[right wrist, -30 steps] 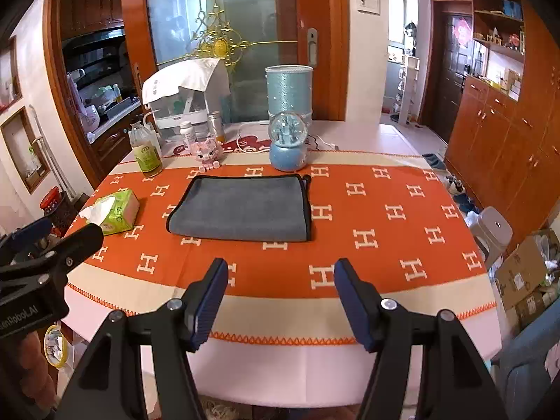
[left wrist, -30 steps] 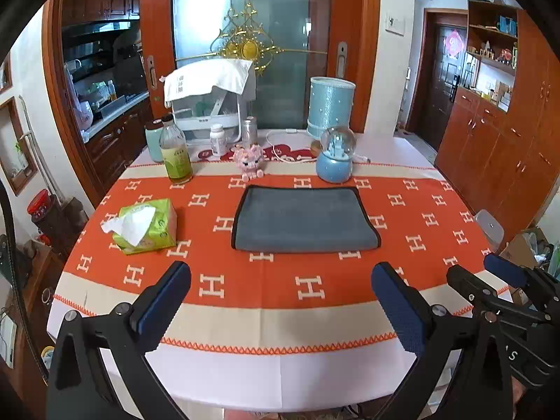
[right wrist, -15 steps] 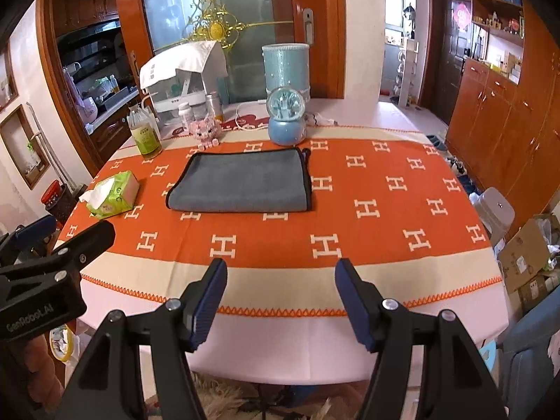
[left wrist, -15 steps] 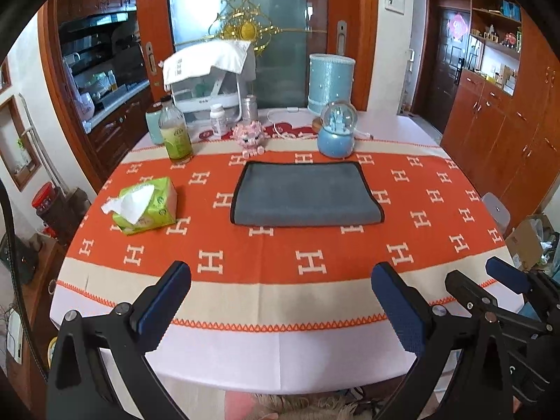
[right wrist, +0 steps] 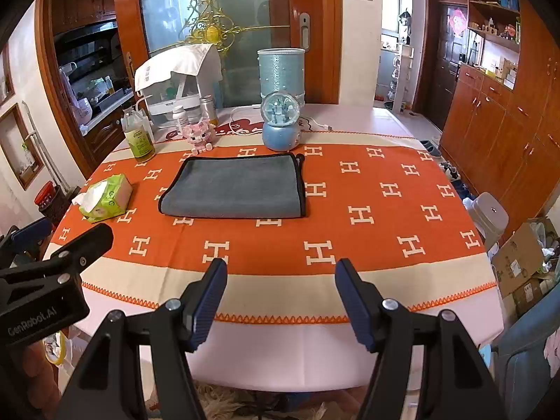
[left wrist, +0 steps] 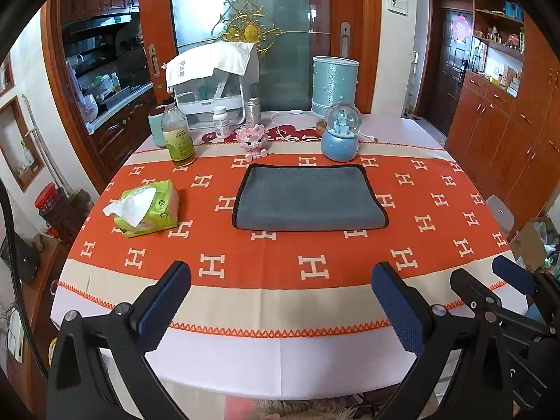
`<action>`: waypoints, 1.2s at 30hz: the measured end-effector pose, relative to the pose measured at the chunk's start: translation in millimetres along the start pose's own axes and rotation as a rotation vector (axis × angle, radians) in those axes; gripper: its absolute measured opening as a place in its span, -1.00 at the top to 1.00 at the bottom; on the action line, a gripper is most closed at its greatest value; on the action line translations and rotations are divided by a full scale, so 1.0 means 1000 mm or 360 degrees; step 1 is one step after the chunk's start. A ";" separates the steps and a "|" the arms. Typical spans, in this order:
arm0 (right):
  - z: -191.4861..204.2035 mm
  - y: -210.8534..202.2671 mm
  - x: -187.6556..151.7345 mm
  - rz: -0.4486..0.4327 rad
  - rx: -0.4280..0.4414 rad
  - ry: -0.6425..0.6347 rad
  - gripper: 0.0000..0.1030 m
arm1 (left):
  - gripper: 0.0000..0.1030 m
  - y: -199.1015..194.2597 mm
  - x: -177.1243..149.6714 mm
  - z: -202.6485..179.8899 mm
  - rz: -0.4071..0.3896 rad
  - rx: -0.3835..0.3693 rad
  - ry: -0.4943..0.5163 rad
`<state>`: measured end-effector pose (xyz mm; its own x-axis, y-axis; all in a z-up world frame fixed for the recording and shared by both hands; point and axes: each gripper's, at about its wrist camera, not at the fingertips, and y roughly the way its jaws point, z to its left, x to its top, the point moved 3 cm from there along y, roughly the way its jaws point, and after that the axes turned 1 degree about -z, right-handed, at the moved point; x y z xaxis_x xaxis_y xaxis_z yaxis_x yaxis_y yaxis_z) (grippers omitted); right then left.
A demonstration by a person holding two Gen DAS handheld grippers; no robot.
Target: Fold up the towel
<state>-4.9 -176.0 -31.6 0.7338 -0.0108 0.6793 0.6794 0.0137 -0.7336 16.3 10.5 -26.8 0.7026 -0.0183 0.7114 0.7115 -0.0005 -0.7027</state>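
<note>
A grey towel with black edging (left wrist: 308,197) lies folded flat as a rectangle on the orange tablecloth (left wrist: 280,262), toward the far middle of the table; it also shows in the right wrist view (right wrist: 236,187). My left gripper (left wrist: 280,290) is open and empty, held above the table's near edge, well short of the towel. My right gripper (right wrist: 280,287) is open and empty, also over the near edge. Each gripper shows in the other's view: the right one (left wrist: 504,287) at lower right, the left one (right wrist: 56,245) at lower left.
A green tissue pack (left wrist: 147,208) lies left of the towel. Behind the towel stand a snow globe (left wrist: 341,136), a pink toy (left wrist: 253,140), a bottle (left wrist: 178,133), a blue cylinder (left wrist: 334,85) and a white rack (left wrist: 213,84). A stool (right wrist: 490,213) stands to the right.
Both grippers have pulled back and risen from the table, so the towel looks farther away. The towel has not moved. Both grippers stay open.
</note>
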 end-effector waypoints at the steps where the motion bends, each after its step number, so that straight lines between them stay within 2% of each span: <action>1: 0.000 0.001 0.001 -0.0001 -0.0001 -0.0001 -0.25 | -0.99 0.000 0.000 0.000 -0.0001 -0.0003 0.0000; 10: 0.001 0.006 0.005 -0.0008 -0.0007 -0.0006 -0.25 | -0.99 0.003 0.004 -0.001 -0.0022 0.0011 0.0013; 36: 0.000 0.016 0.009 0.0011 0.0002 0.0017 -0.25 | -0.99 0.013 0.001 -0.002 0.0027 0.0014 -0.0012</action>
<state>12.3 -176.2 -37.3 0.7385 -0.0211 0.6740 0.6743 0.0148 -0.7383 25.8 8.5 -35.0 0.7145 -0.0104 0.6995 0.6996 0.0083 -0.7145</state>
